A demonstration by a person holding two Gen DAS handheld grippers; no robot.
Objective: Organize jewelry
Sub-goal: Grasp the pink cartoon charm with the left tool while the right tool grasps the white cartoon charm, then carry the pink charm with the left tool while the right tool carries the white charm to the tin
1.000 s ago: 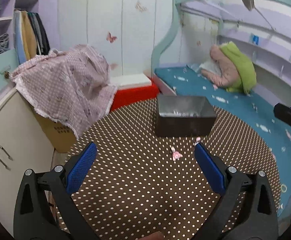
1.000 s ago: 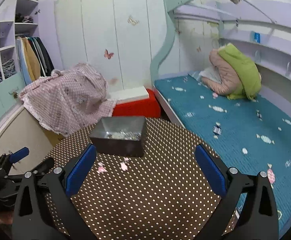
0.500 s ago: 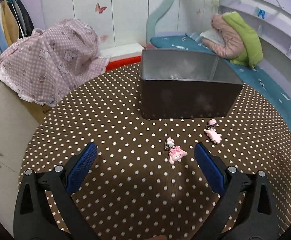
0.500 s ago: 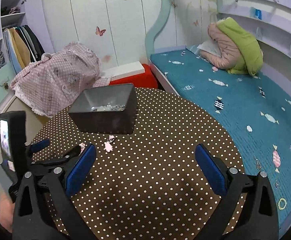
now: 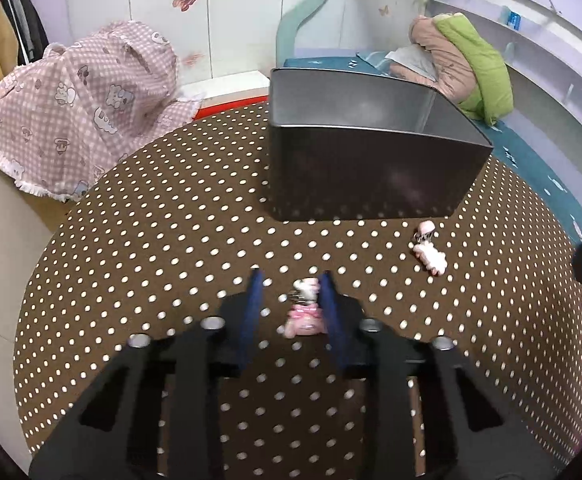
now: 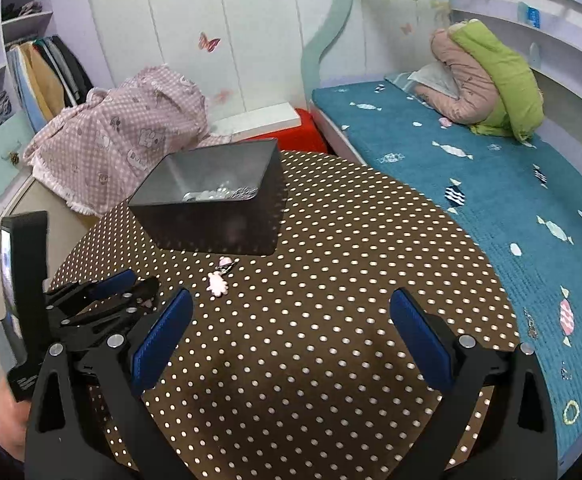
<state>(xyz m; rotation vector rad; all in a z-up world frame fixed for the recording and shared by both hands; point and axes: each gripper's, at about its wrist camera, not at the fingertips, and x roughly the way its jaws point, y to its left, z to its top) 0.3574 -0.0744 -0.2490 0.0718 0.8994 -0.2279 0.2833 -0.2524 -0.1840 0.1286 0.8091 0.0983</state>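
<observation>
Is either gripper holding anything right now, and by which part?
Nothing is firmly held yet. The left gripper has its jaws closing around a pink charm on the table, one pad against its side. The right gripper is open and empty.

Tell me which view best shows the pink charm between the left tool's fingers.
Left wrist view. The pink charm sits close up between the closing fingers of the left tool, touching the right-hand pad. In the right wrist view the left tool hides nearly all of it; only a pink sliver shows.
</observation>
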